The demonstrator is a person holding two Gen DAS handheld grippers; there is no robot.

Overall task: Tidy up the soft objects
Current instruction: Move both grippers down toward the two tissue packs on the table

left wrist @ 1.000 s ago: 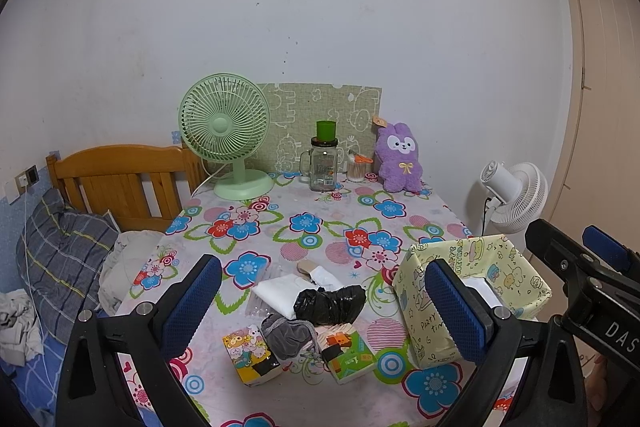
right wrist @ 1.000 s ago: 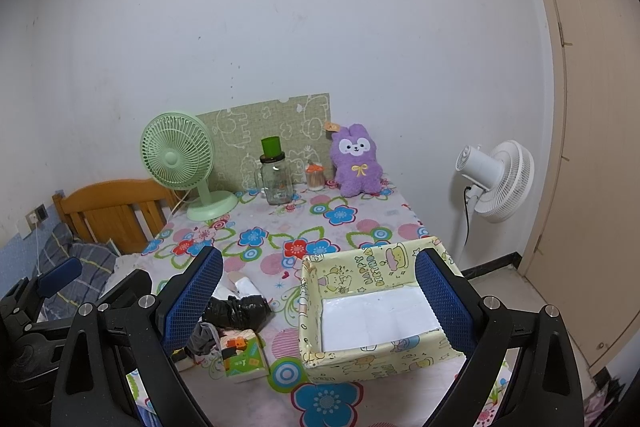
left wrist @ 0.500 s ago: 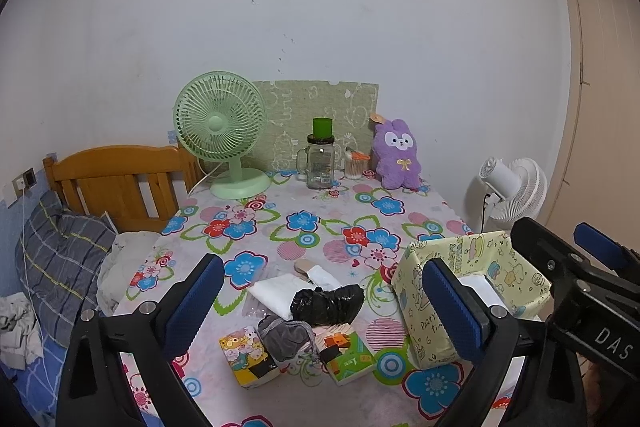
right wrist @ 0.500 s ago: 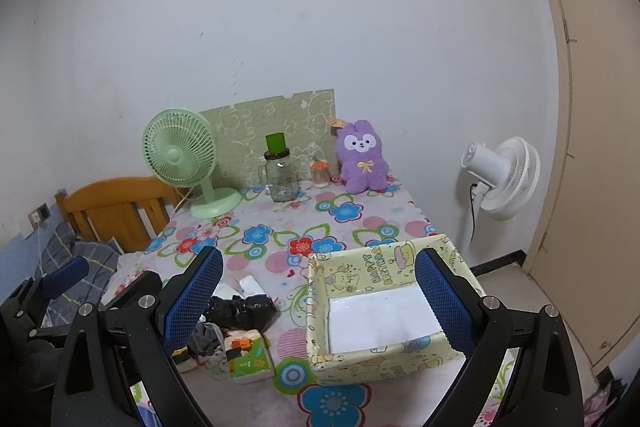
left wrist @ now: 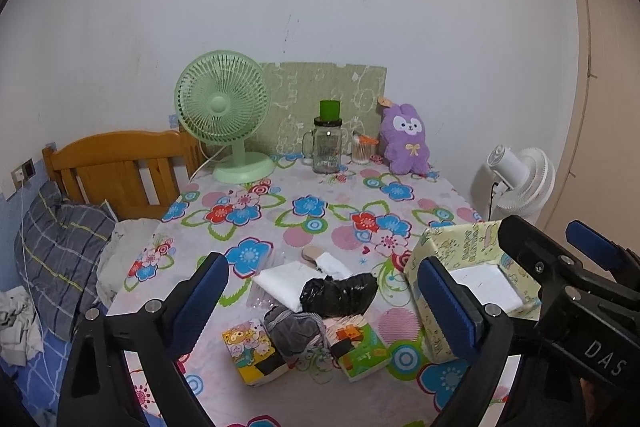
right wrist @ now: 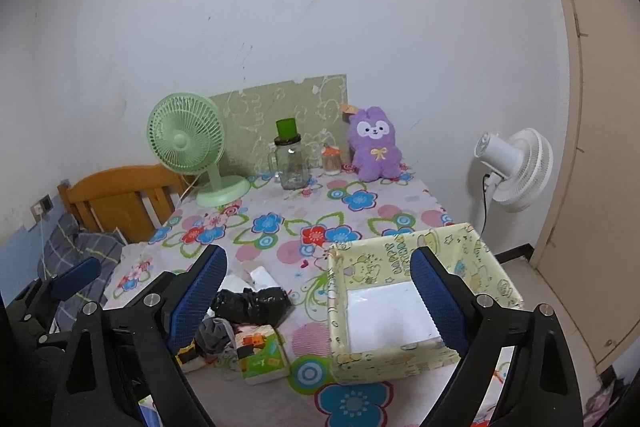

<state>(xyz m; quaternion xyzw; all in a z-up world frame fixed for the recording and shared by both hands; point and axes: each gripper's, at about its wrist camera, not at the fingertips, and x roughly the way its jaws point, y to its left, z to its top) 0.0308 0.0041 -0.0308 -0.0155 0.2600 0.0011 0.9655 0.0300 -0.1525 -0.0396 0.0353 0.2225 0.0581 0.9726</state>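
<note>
Near the front of the flowered table [left wrist: 320,211] lies a pile of soft items: a black crumpled bag [left wrist: 338,293], a grey pouch [left wrist: 294,331], a white packet [left wrist: 284,283] and two cartoon tissue packs [left wrist: 254,353] [left wrist: 360,345]. To their right stands a yellow patterned box [right wrist: 400,255] with a bare white bottom. A purple plush rabbit [right wrist: 374,151] sits at the table's far edge. My left gripper [left wrist: 322,291] hovers before the pile, its jaws wide and closing on nothing. My right gripper [right wrist: 318,279] hangs in front of the box, jaws also closing, with nothing between them.
At the back stand a green desk fan [left wrist: 222,107], a glass jar with a green lid [left wrist: 328,147] and a small jar [left wrist: 362,151]. A wooden headboard [left wrist: 116,163] and bedding [left wrist: 60,255] lie left. A white floor fan [right wrist: 516,167] and a door are right.
The right gripper has moved a little nearer and lower, so the box looks larger. Both pairs of jaws have narrowed slightly. The left view has hardly shifted.
</note>
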